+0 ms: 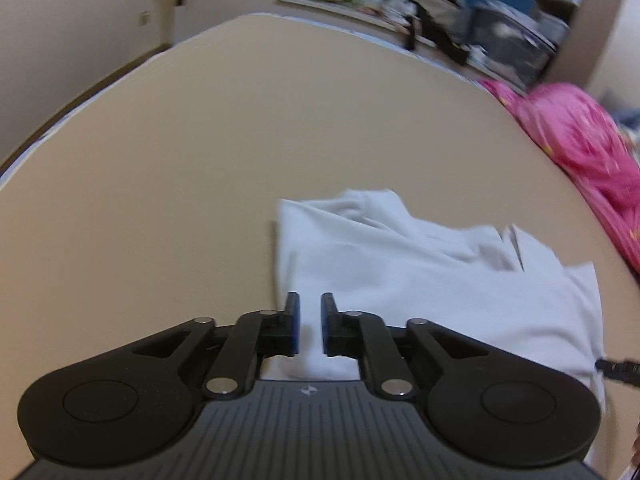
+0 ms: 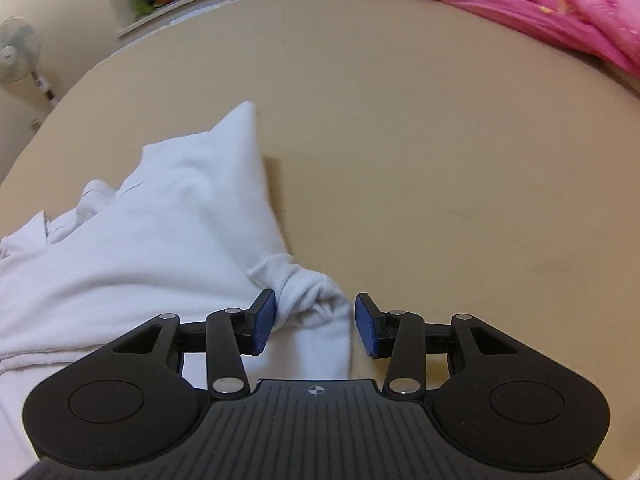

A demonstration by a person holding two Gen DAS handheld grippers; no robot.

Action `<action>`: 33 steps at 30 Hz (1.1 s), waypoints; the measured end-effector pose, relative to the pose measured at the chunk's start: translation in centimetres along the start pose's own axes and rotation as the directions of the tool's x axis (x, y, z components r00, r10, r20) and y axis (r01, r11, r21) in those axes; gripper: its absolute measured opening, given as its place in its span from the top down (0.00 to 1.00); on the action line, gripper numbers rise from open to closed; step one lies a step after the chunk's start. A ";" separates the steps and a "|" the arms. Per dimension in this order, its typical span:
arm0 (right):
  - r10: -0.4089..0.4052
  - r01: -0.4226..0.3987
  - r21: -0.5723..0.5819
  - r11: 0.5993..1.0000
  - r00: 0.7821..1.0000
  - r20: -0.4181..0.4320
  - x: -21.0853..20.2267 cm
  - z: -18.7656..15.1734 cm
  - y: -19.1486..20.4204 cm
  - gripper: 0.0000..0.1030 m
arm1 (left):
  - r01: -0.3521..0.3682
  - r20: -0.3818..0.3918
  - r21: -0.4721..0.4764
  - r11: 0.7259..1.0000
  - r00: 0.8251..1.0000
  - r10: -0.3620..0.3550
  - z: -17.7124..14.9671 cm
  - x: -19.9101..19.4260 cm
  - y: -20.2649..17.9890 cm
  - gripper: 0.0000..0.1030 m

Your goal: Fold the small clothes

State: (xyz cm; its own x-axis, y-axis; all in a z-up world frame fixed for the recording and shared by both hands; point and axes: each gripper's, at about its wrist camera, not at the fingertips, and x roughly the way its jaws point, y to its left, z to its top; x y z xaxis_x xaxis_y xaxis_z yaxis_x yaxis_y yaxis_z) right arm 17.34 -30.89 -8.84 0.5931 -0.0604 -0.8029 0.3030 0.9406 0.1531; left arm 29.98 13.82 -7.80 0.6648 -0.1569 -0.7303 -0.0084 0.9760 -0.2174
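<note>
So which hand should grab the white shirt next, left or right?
Probably the right gripper: its fingers are wide open around a bunched corner of the white shirt. The left gripper has only a narrow gap over flat cloth.

The crumpled white cotton garment (image 2: 132,240) runs off the left edge of the right wrist view and slips under the black two-finger right gripper (image 2: 315,322), so its near hem is hidden; in the left wrist view its lower part vanishes beneath the black two-finger left gripper (image 1: 310,326), and whether those narrowly parted pads pinch any cloth cannot be told. The bright pink flowered bedding (image 1: 588,148) is cut by the right edge there. The dark clutter on the far shelf (image 1: 460,20) is too smeared to identify.
</note>
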 end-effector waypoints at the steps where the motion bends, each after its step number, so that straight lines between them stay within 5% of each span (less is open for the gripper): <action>1: -0.011 0.011 0.007 1.000 1.000 -0.005 -0.3 -0.1 0.2 0.57 | 0.001 -0.014 0.013 1.000 1.000 -0.001 -0.1 0.5 -0.3 0.86; 5: -0.019 0.018 0.015 1.000 0.998 0.067 -1.2 0.3 0.8 0.57 | -0.053 -0.170 0.040 0.998 0.984 0.059 -1.5 3.6 -0.3 0.86; 8: 0.113 -0.110 -0.028 0.994 0.973 0.200 -2.5 1.2 2.0 0.58 | -0.042 -0.125 0.049 0.998 0.991 0.048 -1.1 2.8 -0.3 0.85; 10: 0.179 -0.173 -0.047 0.984 0.968 0.175 -1.3 1.7 2.4 0.58 | -0.020 -0.094 0.021 1.000 0.995 0.022 -1.0 2.3 0.0 0.84; 12: 0.064 -0.062 -0.027 0.998 0.995 0.070 1.5 1.8 2.0 0.57 | -0.032 -0.114 0.003 0.999 0.993 0.032 -1.1 3.0 0.5 0.83; 13: 0.011 -0.011 -0.003 1.000 1.000 0.028 2.5 1.6 1.5 0.47 | -0.049 -0.134 0.004 0.999 0.990 0.049 -1.1 3.5 0.5 0.80; 15: 0.056 -0.061 0.107 0.992 0.997 0.050 2.2 1.6 0.3 0.49 | -0.056 -0.136 -0.013 0.998 0.989 0.054 -1.1 3.3 0.7 0.78; 18: 0.017 -0.008 -0.048 0.999 0.980 0.196 0.3 1.3 2.2 0.51 | -0.012 -0.026 0.040 0.999 1.000 0.013 -1.1 1.2 -0.2 0.65; 19: 0.000 0.014 -0.073 0.997 0.983 0.182 0.6 1.0 2.4 0.51 | -0.040 -0.024 0.083 0.996 0.999 0.042 -1.6 1.7 -0.6 0.53; 21: -0.028 0.028 0.005 1.000 0.997 0.076 2.0 0.3 1.0 0.39 | -0.121 -0.128 0.147 0.982 0.982 0.140 -2.9 3.7 -1.0 0.47; 22: -0.013 0.008 0.096 0.995 0.998 0.056 1.9 0.1 -0.3 0.37 | -0.125 -0.117 0.129 0.984 0.983 0.140 -3.3 3.3 -0.5 0.47; 24: -0.058 0.045 0.178 0.983 0.996 0.070 -0.5 -0.1 -1.1 0.49 | -0.139 -0.065 0.113 0.984 0.987 0.147 -2.9 0.6 -0.9 0.49; 26: -0.105 0.084 0.149 0.985 0.985 0.136 -3.7 -0.6 -1.2 0.51 | -0.135 0.048 0.150 0.979 0.990 0.129 -3.1 -3.6 -1.7 0.48; 33: 0.056 -0.078 0.077 0.994 0.965 0.256 -15.2 -5.6 -4.7 0.51 | -0.129 0.102 0.185 0.974 0.988 0.111 -8.1 -14.0 -2.2 0.52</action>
State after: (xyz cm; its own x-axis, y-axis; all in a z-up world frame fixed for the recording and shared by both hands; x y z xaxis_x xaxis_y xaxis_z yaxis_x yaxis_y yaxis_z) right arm 2.74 -32.50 -0.58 0.7804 -0.0909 -0.6187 0.3122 0.9139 0.2595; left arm 14.65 12.67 -2.31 0.7328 -0.0310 -0.6798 0.0442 0.9990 0.0021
